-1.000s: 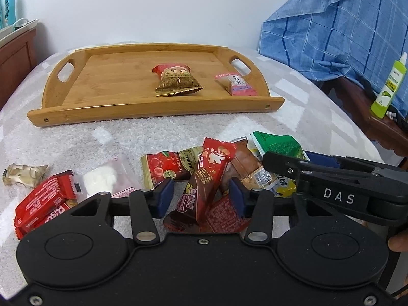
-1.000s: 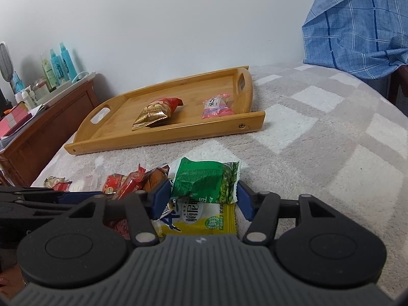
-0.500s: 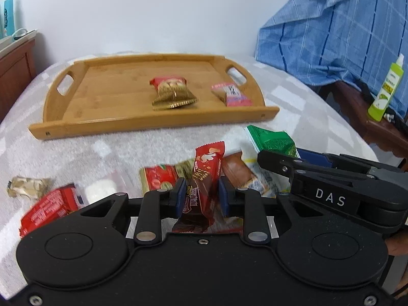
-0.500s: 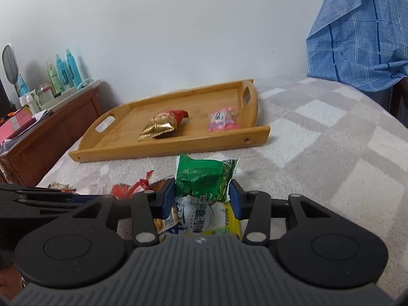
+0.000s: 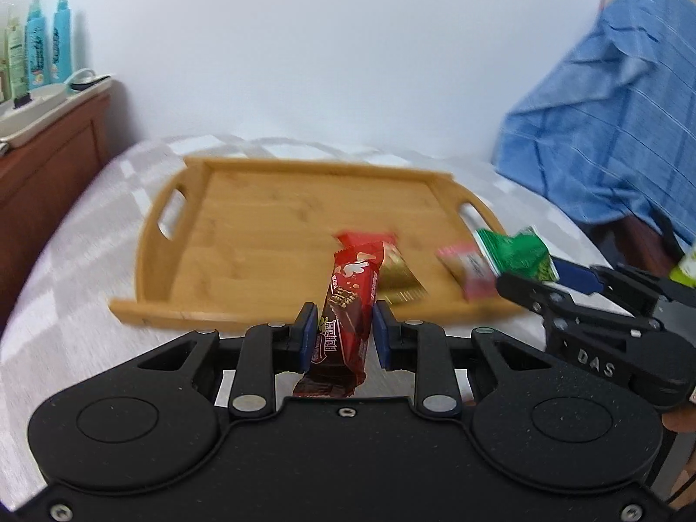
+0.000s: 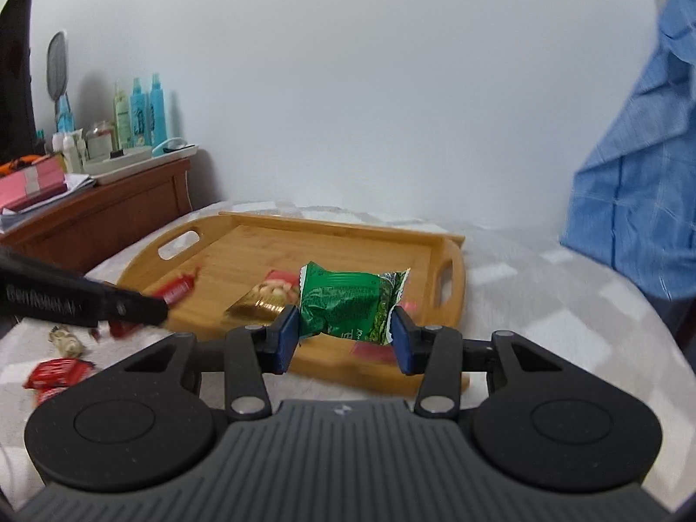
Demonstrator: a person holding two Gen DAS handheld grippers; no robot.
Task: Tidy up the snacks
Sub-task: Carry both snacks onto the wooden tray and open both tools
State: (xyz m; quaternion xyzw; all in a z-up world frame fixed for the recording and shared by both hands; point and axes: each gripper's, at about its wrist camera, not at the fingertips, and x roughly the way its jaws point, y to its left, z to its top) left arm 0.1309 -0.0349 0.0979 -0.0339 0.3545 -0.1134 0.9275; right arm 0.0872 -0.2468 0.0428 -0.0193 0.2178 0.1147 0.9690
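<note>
Gripping a red bar [image 5: 348, 304] upright between its blue pads, the left gripper [image 5: 341, 337] hangs over the near rim of the tray [image 5: 243, 235], which sits on a grey checked blanket [image 5: 78, 287]. Its jaws are nearly closed on the wrapper, whose lower end droops toward the gripper body. Beside it, the right gripper [image 6: 346, 335] pinches a green packet [image 6: 348, 304] by its lower edge, jaws about half closed, above the tray's near right corner. On the tray floor lie a gold-and-red pouch [image 6: 265, 300] and a pink sweet [image 5: 467, 267], both partly hidden behind the held snacks. Off the tray on the blanket rest a red wrapper [image 6: 58, 369] and a pale twisted candy [image 6: 67, 339]. A wooden cabinet [image 6: 104, 213] with bottles [image 6: 143, 111] stands at left; a blue checked cloth [image 5: 609, 122] is draped at right.
</note>
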